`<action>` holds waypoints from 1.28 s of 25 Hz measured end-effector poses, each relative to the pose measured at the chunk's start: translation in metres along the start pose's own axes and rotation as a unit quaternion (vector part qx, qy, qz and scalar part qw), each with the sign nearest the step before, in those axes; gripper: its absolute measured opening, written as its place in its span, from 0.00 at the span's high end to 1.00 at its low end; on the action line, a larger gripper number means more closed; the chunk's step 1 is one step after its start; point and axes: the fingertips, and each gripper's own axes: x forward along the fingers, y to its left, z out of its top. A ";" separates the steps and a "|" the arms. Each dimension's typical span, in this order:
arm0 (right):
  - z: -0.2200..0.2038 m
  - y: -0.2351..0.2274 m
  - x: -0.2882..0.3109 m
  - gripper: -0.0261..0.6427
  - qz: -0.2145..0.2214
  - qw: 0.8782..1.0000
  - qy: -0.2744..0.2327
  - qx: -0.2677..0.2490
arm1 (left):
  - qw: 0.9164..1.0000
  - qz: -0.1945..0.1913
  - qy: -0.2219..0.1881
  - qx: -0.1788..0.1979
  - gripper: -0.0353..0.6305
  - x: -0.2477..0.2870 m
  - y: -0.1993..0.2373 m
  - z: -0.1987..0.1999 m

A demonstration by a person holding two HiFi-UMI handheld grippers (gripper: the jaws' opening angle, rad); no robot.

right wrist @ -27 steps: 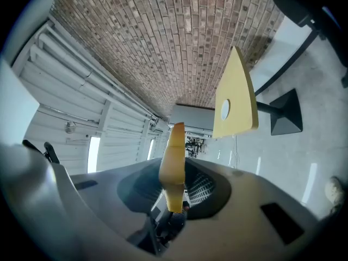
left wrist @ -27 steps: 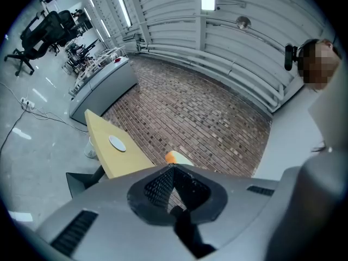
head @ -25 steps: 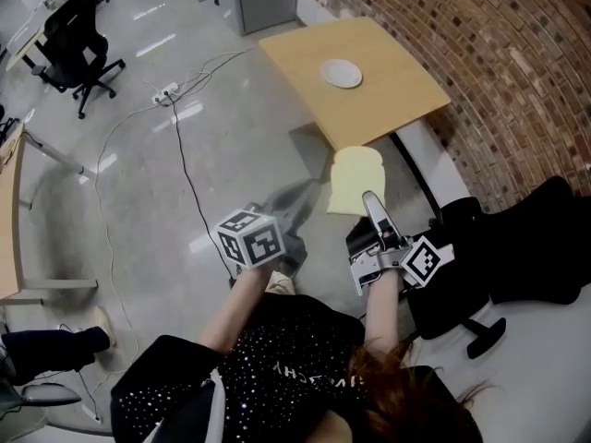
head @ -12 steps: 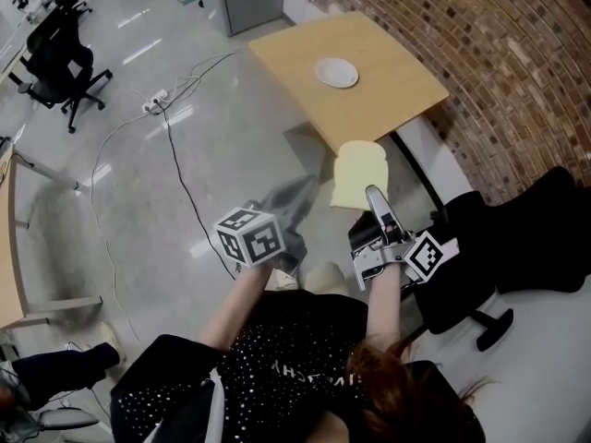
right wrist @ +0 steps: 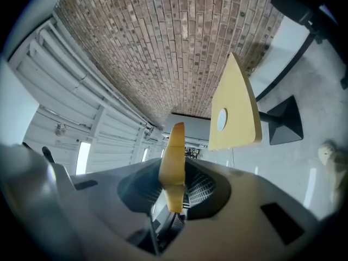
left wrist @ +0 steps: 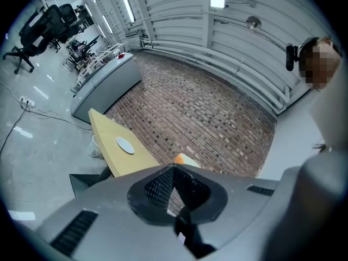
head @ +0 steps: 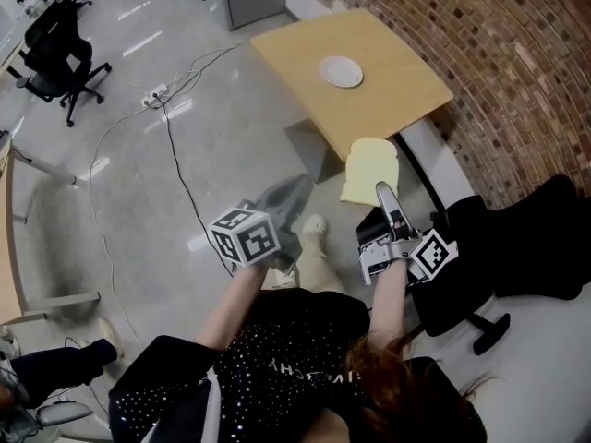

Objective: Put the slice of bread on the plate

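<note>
The right hand-held gripper (head: pixel 381 192) is clamped narrow on the bread (head: pixel 369 166), held in the air just short of the tabletop (head: pixel 397 100). The plate (head: pixel 341 71) lies bare. The left hand-held gripper (head: pixel 297 188) is closed and empty. Reaching the plate and releasing remain.

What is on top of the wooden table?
Only a small white plate, which looks empty. The patch of table beneath it is covered. The slice of bread is not there yet: the right gripper holds it short of the table.
</note>
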 end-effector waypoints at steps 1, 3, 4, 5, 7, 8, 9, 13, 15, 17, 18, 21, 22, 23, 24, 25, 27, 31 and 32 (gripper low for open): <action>0.001 -0.001 0.003 0.82 -0.001 1.000 0.002 0.000 | 1.000 0.001 0.000 -0.001 0.93 0.002 0.002 0.001; 0.005 -0.002 0.011 0.82 -0.001 1.000 0.006 0.000 | 1.000 0.003 0.000 0.000 0.93 0.009 0.005 0.004; 0.008 -0.003 0.016 0.82 0.000 1.000 0.007 -0.001 | 1.000 0.004 0.000 0.001 0.93 0.013 0.006 0.007; 0.011 -0.004 0.021 0.82 0.000 1.000 0.008 0.000 | 1.000 0.005 0.000 0.002 0.93 0.017 0.008 0.009; 0.015 -0.008 0.032 0.82 0.000 1.000 0.013 0.000 | 1.000 0.006 0.000 0.003 0.93 0.026 0.013 0.014; 0.017 -0.010 0.038 0.82 -0.001 1.000 0.017 0.001 | 1.000 0.007 0.000 0.002 0.93 0.031 0.016 0.016; 0.019 -0.013 0.044 0.82 -0.002 1.000 0.020 0.003 | 1.000 0.007 -0.001 0.000 0.93 0.035 0.019 0.019; 0.032 -0.019 0.076 0.82 -0.001 1.000 0.030 0.010 | 1.000 0.011 -0.002 0.000 0.93 0.058 0.030 0.036; 0.042 -0.021 0.092 0.82 0.003 0.999 0.032 0.013 | 1.000 0.015 0.000 0.002 0.93 0.071 0.038 0.045; 0.049 -0.024 0.107 0.82 0.007 0.999 0.032 0.020 | 1.000 0.021 0.004 0.005 0.93 0.084 0.049 0.054; 0.051 -0.027 0.113 0.82 0.008 0.999 0.031 0.024 | 1.000 0.024 0.005 0.007 0.93 0.091 0.054 0.057; 0.062 -0.040 0.129 0.82 0.001 0.999 0.034 0.030 | 1.000 0.029 -0.001 0.009 0.93 0.113 0.068 0.066; 0.068 -0.045 0.133 0.82 -0.002 0.999 0.034 0.034 | 1.000 0.028 0.000 0.008 0.93 0.121 0.072 0.067; 0.073 -0.049 0.138 0.82 -0.004 0.999 0.032 0.038 | 1.000 0.027 0.002 0.007 0.93 0.130 0.075 0.069; 0.080 -0.054 0.142 0.82 -0.006 0.999 0.029 0.041 | 1.000 0.026 0.006 0.006 0.93 0.138 0.079 0.070; 0.086 -0.057 0.146 0.82 -0.008 0.999 0.026 0.042 | 1.000 0.025 0.010 0.006 0.93 0.146 0.082 0.072; 0.098 -0.063 0.158 0.82 -0.012 0.999 0.022 0.039 | 1.000 0.023 0.014 0.005 0.93 0.162 0.090 0.078; 0.123 -0.068 0.182 0.82 -0.009 0.999 0.018 0.033 | 1.000 0.013 0.018 0.005 0.93 0.196 0.098 0.090; 0.129 -0.069 0.187 0.82 -0.009 0.999 0.018 0.032 | 1.000 0.011 0.018 0.006 0.93 0.204 0.100 0.092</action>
